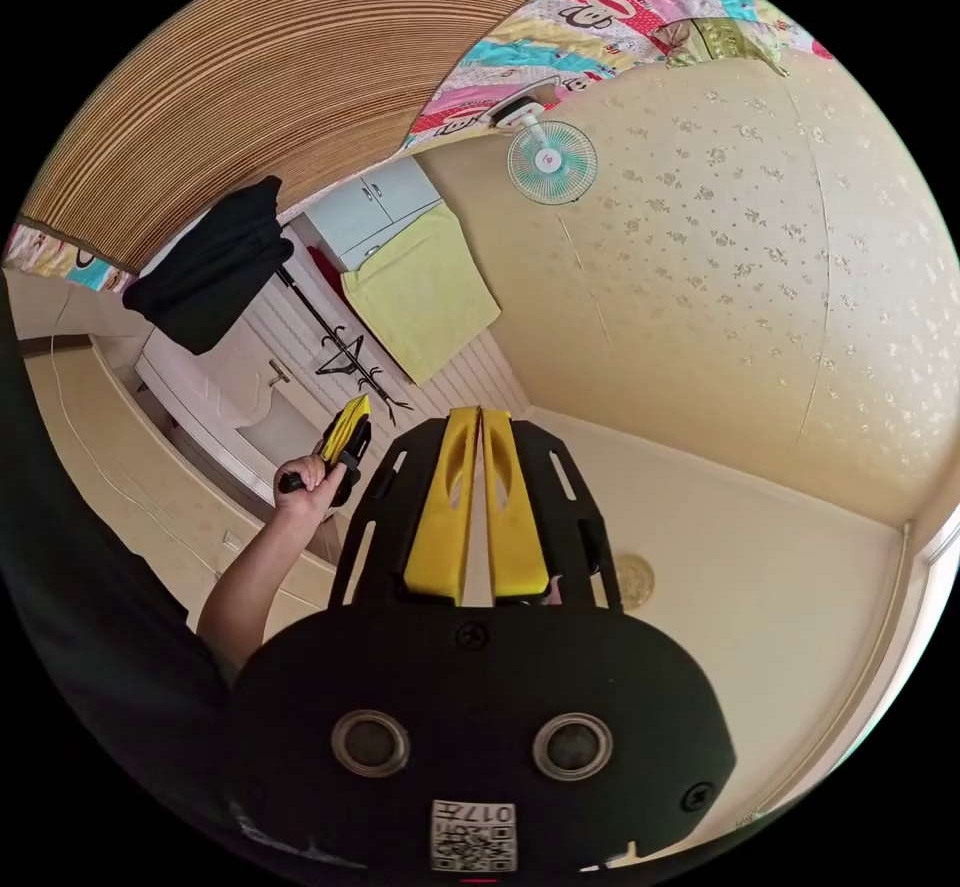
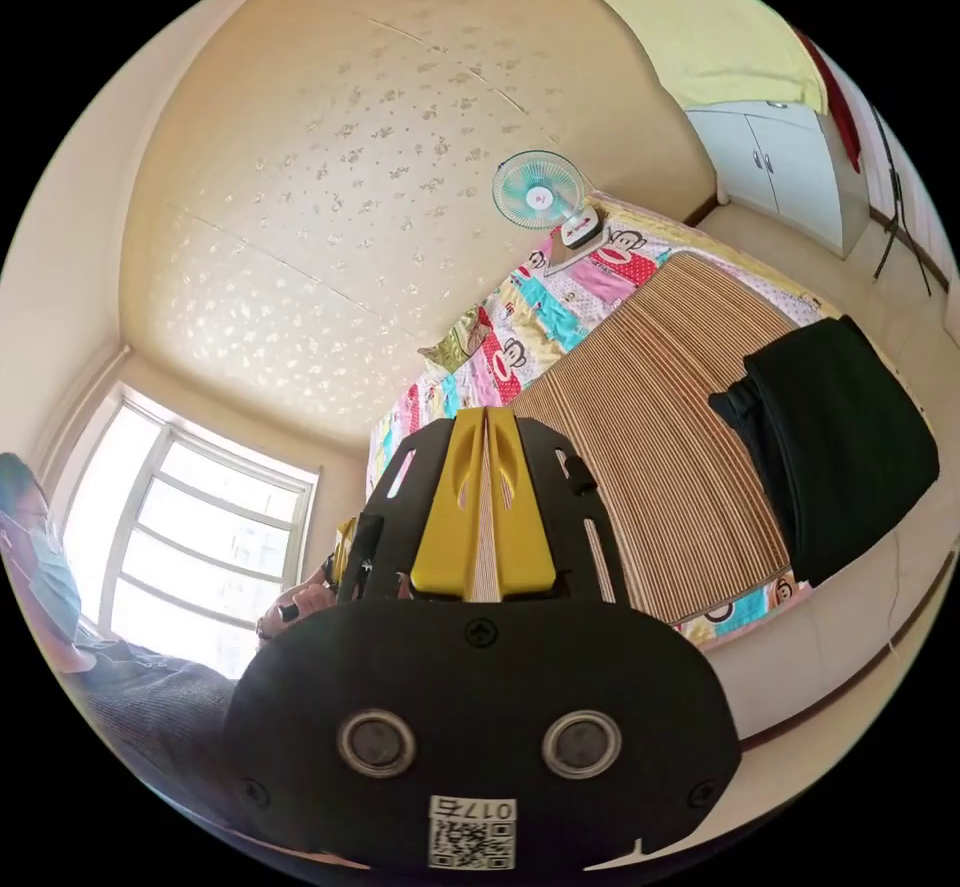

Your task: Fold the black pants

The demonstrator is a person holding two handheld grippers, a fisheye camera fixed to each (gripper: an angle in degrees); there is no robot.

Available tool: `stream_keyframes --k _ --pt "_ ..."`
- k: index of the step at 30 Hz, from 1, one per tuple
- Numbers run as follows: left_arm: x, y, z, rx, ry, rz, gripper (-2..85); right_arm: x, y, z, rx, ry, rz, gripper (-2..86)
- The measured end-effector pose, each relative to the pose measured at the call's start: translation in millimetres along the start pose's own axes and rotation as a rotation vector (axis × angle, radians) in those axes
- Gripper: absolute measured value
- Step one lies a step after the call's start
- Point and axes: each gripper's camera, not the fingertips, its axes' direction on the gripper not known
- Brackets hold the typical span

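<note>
The black pants [image 1: 213, 264] lie in a folded bundle at the edge of a striped bed mat [image 1: 260, 57]. My left gripper [image 1: 480, 415] is raised in the air well away from them, yellow jaws closed together with nothing between. A hand holds my right gripper [image 1: 359, 404] up beside it, also shut. In the right gripper view the pants [image 2: 840, 447] rest on the mat [image 2: 650, 427] off to the right, and my right gripper [image 2: 485, 414] points past them, shut and empty.
A patchwork bedsheet [image 2: 520, 327] lies under the mat. A small fan [image 1: 551, 162] hangs on the patterned wall. A yellow towel [image 1: 420, 292], white cabinet [image 1: 372, 204] and black coat stand [image 1: 350, 355] stand beyond the bed. The person [image 2: 110, 667] and a window [image 2: 190, 547] show at lower left.
</note>
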Motion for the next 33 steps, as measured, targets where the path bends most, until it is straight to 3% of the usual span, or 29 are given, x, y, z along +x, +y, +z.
stream_keyframes --k 15,33 --pt "31.6 152.4 -57.6 -0.044 -0.028 0.061 -1.0 -93.5 66.4 49.9 0.116 -0.012 -0.162 0.4" --pt "20.8 260.8 -89.9 -0.112 -0.012 0.034 -1.0 -69.4 134.1 98.9 0.185 0.035 -0.182 0.4"
